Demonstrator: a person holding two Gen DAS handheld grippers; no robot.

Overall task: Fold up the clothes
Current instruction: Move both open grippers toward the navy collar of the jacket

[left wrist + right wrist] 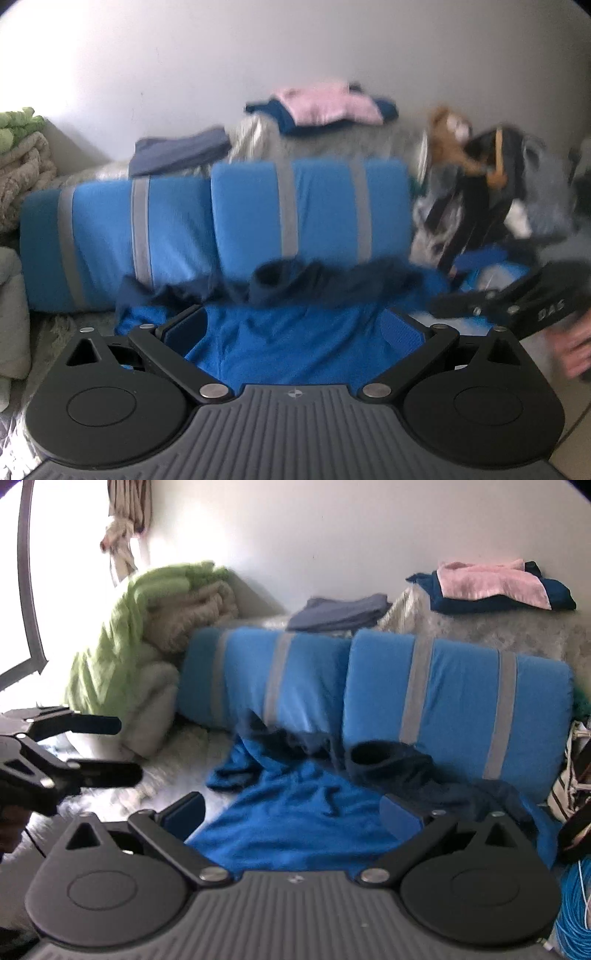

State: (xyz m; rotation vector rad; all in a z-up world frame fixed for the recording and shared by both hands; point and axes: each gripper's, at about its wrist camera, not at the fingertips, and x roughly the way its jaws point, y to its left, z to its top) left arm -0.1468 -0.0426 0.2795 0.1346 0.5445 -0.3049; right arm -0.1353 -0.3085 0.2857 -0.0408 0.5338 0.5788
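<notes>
blue striped cushions (454,698) just behind the blue garment (295,823); open room above it.

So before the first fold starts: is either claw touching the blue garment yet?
Cannot tell. Both the left claw and right claw are open with the blue garment spread between their fingers, but neither wrist view shows contact or a gap plainly.

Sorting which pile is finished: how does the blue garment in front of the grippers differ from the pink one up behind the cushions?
The blue garment lies spread and rumpled, low before the cushions; the pink garment sits folded, high, atop a navy piece. Blue is larger. Neither is gripped.
</notes>
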